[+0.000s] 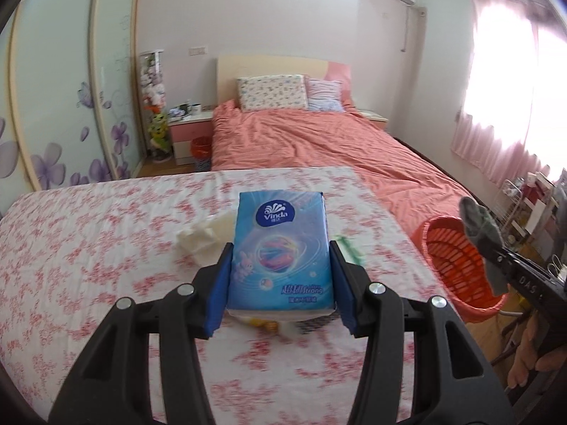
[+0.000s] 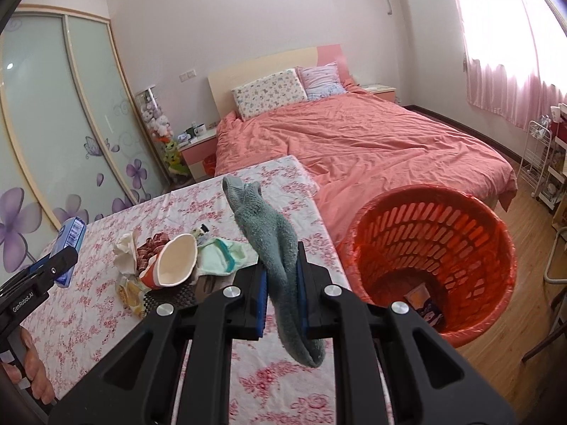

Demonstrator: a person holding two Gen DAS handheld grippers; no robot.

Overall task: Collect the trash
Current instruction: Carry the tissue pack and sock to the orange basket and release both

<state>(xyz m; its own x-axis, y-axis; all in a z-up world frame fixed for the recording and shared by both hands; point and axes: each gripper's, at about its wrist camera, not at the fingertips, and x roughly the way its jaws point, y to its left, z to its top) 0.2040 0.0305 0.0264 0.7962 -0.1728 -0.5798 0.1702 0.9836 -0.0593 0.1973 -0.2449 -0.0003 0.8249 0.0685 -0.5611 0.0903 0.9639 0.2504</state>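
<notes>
My left gripper point(image 1: 281, 260) is shut on a blue Vinda tissue pack point(image 1: 280, 248) and holds it above the floral table point(image 1: 88, 248). The pack also shows in the right wrist view point(image 2: 72, 239). My right gripper point(image 2: 281, 283) is shut on a grey-green sock point(image 2: 273, 244) that hangs between the fingers near the table's right edge. The sock also shows in the left wrist view point(image 1: 482, 230). An orange trash basket point(image 2: 432, 258) stands on the floor right of the table, with a wrapper point(image 2: 423, 304) inside. On the table lie a crumpled tissue point(image 2: 125, 251), a paper cup point(image 2: 173, 262), a pale green cloth point(image 2: 223, 256) and snack wrappers point(image 2: 133, 294).
A bed with a salmon cover point(image 2: 372, 141) stands behind the table. A wardrobe with flower doors point(image 2: 53, 141) is at the left. A nightstand point(image 2: 196, 148) and a small orange bin point(image 1: 201, 148) stand by the bed. A wire rack point(image 2: 545, 163) stands at the right wall.
</notes>
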